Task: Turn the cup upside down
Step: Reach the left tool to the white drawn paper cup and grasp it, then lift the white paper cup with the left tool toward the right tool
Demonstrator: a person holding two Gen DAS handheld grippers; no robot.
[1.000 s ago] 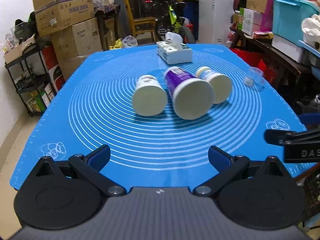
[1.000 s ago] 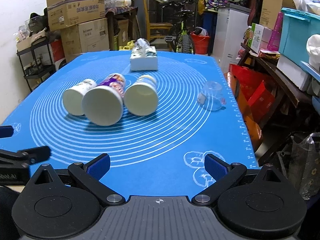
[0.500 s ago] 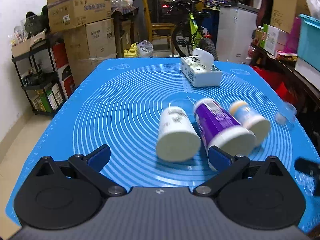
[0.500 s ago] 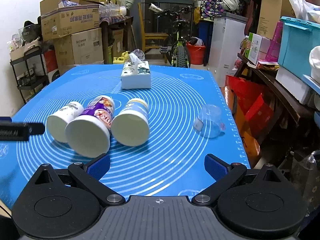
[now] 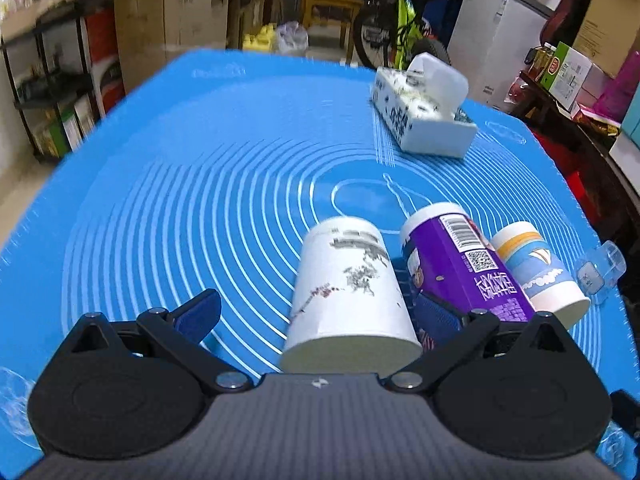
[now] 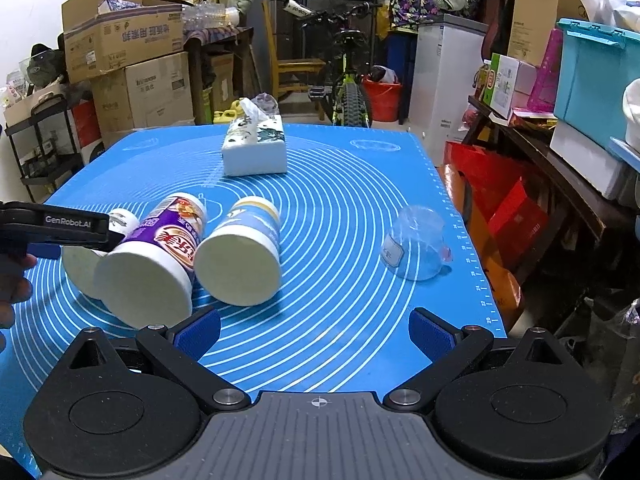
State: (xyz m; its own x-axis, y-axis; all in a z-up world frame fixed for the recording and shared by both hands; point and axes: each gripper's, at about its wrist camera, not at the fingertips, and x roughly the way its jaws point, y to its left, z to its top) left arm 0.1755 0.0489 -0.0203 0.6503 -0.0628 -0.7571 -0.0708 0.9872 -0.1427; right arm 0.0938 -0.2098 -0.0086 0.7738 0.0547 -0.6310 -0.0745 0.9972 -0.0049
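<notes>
While left fingers [image 5: 434, 314] spread around white cup [image 5: 350, 288], centre, clench mid-body, then invert; right gripper [image 6: 316, 334] released.

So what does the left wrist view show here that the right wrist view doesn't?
Only the left wrist view shows the left claw open around the white cup, plus the barcode on the purple cup.

Only the right wrist view shows the right claw, open with only blue mat between its fingers, and the cups' pale end faces.

Both show three cups lying on their sides, including the blue-striped cup, the clear cup and the tissue box.
</notes>
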